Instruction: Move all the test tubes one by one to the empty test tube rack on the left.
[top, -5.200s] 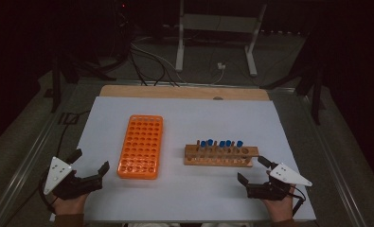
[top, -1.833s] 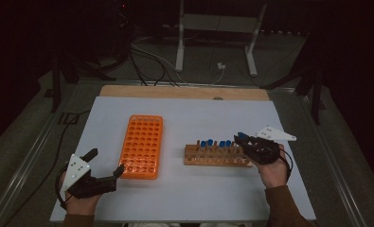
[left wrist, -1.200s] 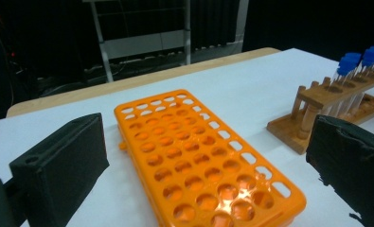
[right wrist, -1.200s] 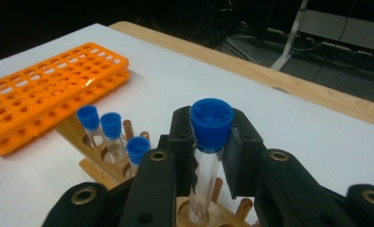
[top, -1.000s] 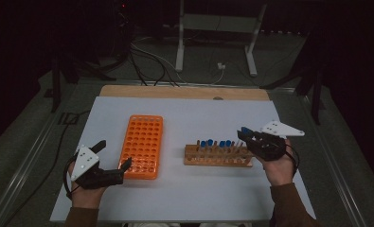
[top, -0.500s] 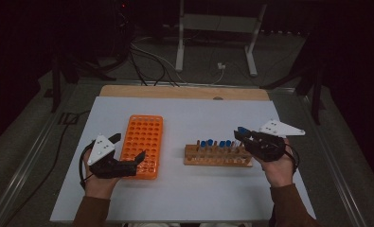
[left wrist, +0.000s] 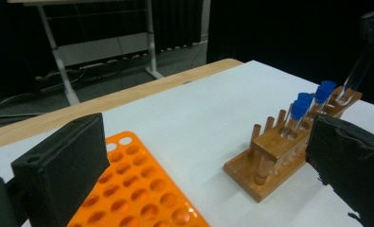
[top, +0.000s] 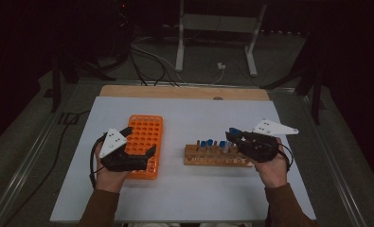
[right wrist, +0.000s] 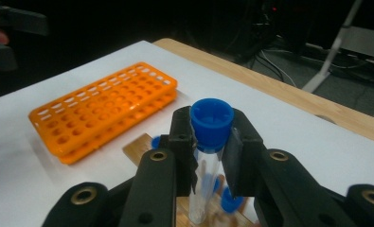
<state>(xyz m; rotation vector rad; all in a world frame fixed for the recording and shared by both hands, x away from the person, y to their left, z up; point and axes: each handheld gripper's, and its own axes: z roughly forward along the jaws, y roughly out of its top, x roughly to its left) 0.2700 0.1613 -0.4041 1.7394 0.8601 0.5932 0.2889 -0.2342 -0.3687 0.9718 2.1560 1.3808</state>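
Note:
An orange tube rack (top: 145, 142) lies left of centre on the white mat. A wooden rack (top: 215, 156) with several blue-capped tubes (top: 207, 143) stands right of centre. My right gripper (top: 233, 134) hovers just above the wooden rack's right end, shut on a clear blue-capped test tube (right wrist: 210, 124) just under its cap, lifted out of the rack. That held tube (left wrist: 360, 71) hangs tilted over the wooden rack (left wrist: 279, 151). My left gripper (top: 141, 142) is open over the orange rack's near left part; its jaws stand wide apart with nothing between them (left wrist: 203, 142).
The white mat (top: 189, 113) covers a wooden tabletop whose far edge (top: 184, 92) shows. Beyond it, cables and a metal stand (top: 213, 42) sit on the dark floor. Metal rails run along both table sides.
My left hand has moved right and away from me, from beside the orange rack to over its near left part. The right gripper has stayed by the wooden rack with the tube.

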